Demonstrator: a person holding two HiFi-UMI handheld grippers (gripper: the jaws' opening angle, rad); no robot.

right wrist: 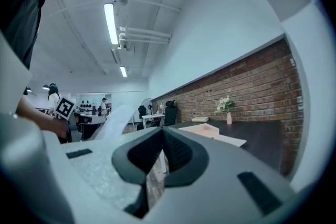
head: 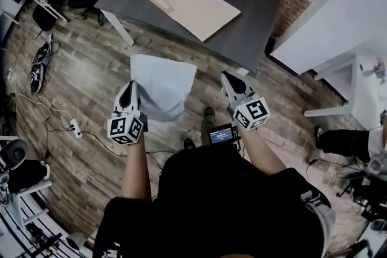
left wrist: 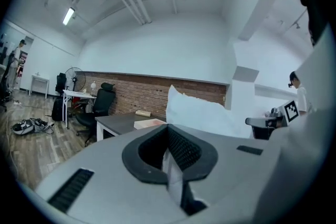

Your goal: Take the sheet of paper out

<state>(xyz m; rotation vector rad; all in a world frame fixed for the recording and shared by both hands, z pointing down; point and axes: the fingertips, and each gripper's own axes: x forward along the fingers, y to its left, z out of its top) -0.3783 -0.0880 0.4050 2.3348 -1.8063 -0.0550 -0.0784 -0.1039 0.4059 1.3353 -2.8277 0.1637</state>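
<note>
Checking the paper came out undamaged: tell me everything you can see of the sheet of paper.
The sheet of paper is plain white, thin and limp. It is held in the air over the wood floor, clear of the dark table, bowed and drooping rather than flat. The left hand-held gripper has its jaws shut on the sheet's near left corner; the right hand-held gripper is apart from it. No tear shows.

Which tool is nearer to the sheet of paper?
Left. The left tool is clamped on the paper at its left side. The right tool is apart from it, off to its right, holding nothing.
</note>
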